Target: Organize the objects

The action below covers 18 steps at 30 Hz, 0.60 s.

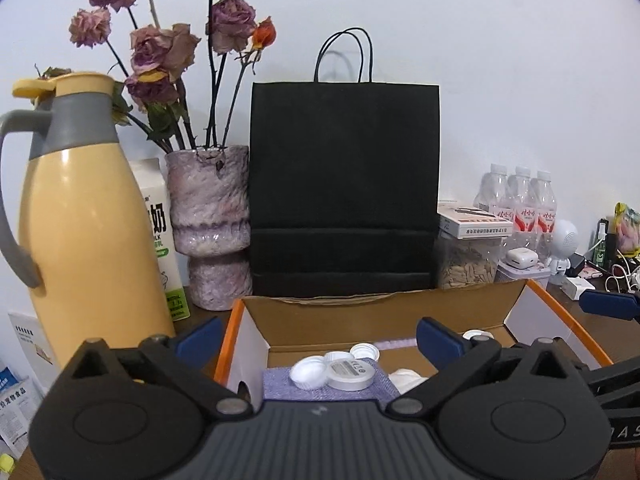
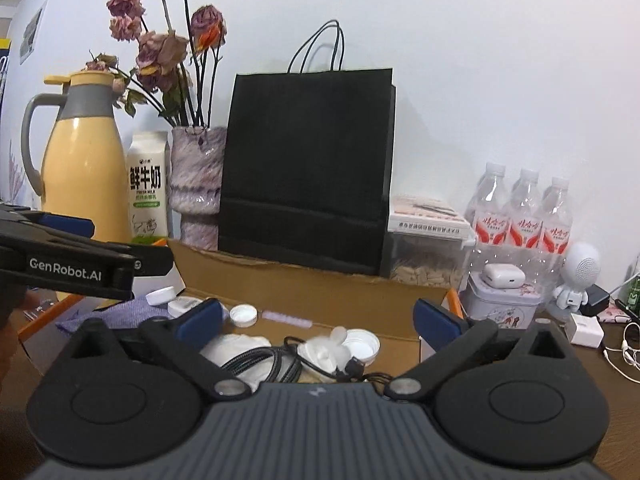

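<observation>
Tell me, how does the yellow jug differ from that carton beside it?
The yellow thermos jug is rounded, with a grey handle and collar; the milk carton is boxy, white and printed with lettering. The jug stands taller than the carton. Both stand upright at the back, left of the vase.

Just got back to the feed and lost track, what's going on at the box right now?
A person holds both grippers over the open cardboard box, and neither grips anything. The left gripper is open above a purple cloth carrying white caps and a round tin. The right gripper is open above a black cable and more white lids. The black bag stands behind the box.
</observation>
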Available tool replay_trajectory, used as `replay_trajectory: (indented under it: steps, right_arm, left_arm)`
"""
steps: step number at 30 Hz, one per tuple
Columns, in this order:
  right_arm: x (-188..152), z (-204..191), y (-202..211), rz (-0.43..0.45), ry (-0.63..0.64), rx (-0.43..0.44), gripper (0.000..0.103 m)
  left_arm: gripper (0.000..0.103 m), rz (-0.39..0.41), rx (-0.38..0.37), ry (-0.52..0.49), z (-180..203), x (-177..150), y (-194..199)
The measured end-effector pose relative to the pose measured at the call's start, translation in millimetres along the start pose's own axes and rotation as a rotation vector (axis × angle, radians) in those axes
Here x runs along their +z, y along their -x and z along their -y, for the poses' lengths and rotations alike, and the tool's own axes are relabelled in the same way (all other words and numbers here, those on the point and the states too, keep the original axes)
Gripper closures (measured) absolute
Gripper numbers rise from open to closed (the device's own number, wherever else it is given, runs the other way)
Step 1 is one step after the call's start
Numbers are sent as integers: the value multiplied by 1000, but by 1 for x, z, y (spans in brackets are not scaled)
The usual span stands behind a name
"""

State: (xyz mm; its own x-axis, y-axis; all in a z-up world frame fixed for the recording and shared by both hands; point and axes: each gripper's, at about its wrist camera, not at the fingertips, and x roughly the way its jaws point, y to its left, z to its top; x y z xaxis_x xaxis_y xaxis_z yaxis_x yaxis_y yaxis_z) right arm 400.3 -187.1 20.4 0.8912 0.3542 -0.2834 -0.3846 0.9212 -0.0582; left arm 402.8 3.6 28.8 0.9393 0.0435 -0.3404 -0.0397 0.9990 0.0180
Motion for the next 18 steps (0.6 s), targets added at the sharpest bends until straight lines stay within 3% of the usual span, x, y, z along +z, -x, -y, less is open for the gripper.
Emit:
replay_trajectory:
  steps: [8, 18]
  right_arm:
    - [1, 1, 3, -14, -19, 11, 0]
    - [-7, -7, 35, -54, -47, -2, 0]
  left_arm:
    - [0, -14, 8, 19, -2, -2, 1]
    - [0, -17, -8, 3, 6, -17, 44]
